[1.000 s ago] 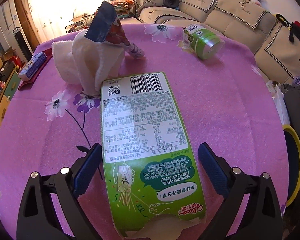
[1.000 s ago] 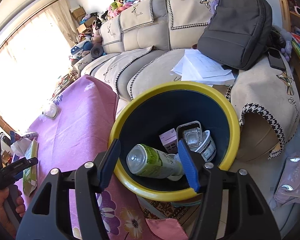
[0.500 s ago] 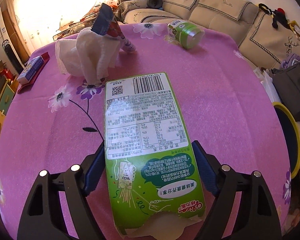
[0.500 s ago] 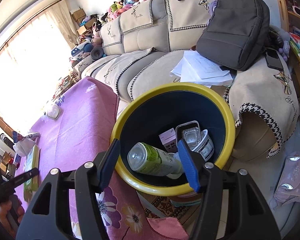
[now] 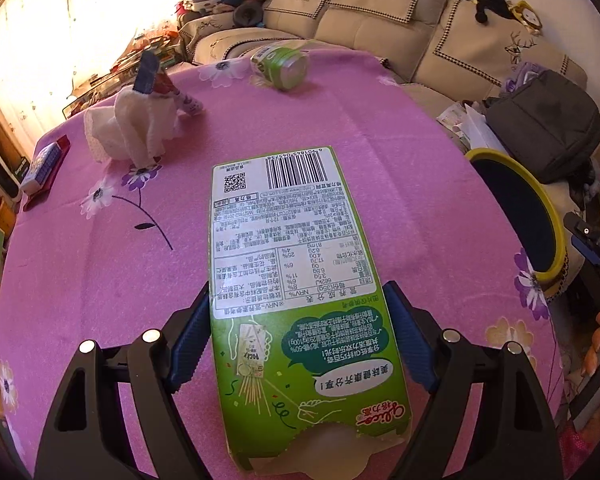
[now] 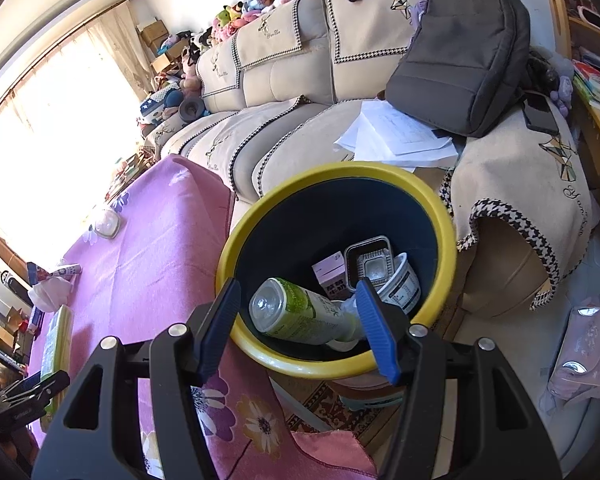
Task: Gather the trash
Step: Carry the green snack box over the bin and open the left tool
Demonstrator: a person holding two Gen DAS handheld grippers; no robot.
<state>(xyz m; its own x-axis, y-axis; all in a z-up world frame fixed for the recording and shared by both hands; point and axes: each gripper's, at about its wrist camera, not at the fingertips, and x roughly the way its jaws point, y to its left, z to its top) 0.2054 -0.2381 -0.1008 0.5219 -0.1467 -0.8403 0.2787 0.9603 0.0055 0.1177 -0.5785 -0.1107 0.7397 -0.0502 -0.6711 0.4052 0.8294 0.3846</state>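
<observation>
With jaws clamped on the green snack box [image 5: 296, 280] over the pink bench [image 5: 400, 152], left gripper [image 5: 300, 340] gripping; right gripper [image 6: 300, 324] (jaws half-wide, empty) above yellow-rimmed bin [image 6: 444, 216].

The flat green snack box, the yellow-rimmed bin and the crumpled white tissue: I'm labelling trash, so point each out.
Flat green snack box [image 5: 288, 264], left wrist view, printed label panel.
Yellow-rimmed bin [image 6: 446, 216], right wrist view, right rim.
Crumpled white tissue [image 5: 134, 130], left wrist view, middle fold.
</observation>
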